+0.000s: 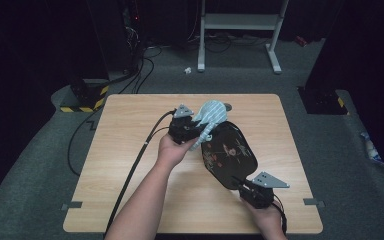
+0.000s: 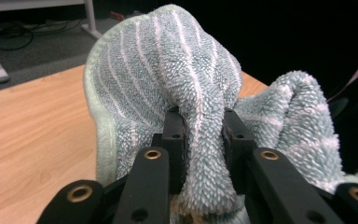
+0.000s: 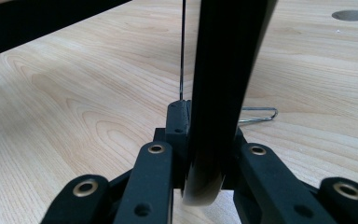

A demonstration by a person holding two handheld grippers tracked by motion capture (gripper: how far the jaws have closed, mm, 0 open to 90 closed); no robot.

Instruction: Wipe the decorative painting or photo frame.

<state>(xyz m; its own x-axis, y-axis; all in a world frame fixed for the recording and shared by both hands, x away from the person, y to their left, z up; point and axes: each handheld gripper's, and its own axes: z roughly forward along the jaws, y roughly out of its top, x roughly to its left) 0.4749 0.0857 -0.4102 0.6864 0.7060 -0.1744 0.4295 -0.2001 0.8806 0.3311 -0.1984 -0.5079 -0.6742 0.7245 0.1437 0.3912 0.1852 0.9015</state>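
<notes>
A pale green striped cloth point(image 1: 211, 114) hangs bunched over the far left edge of a black lacquered tray point(image 1: 232, 155) with a painted pattern. My left gripper point(image 1: 196, 131) is shut on a fold of the cloth point(image 2: 200, 140), which fills the gap between the jaws. The tray is tilted on the table, its near edge lifted. My right gripper point(image 1: 241, 183) is shut on the tray's near rim point(image 3: 219, 93), which stands on edge between the jaws.
The wooden table point(image 1: 130, 150) has bare surface to the left and along the front. A round hole point(image 3: 351, 15) is in the tabletop, and a wire clip point(image 3: 261, 114) lies beyond the tray. A white stand point(image 1: 240, 30) and cables point(image 1: 140, 70) are on the floor behind.
</notes>
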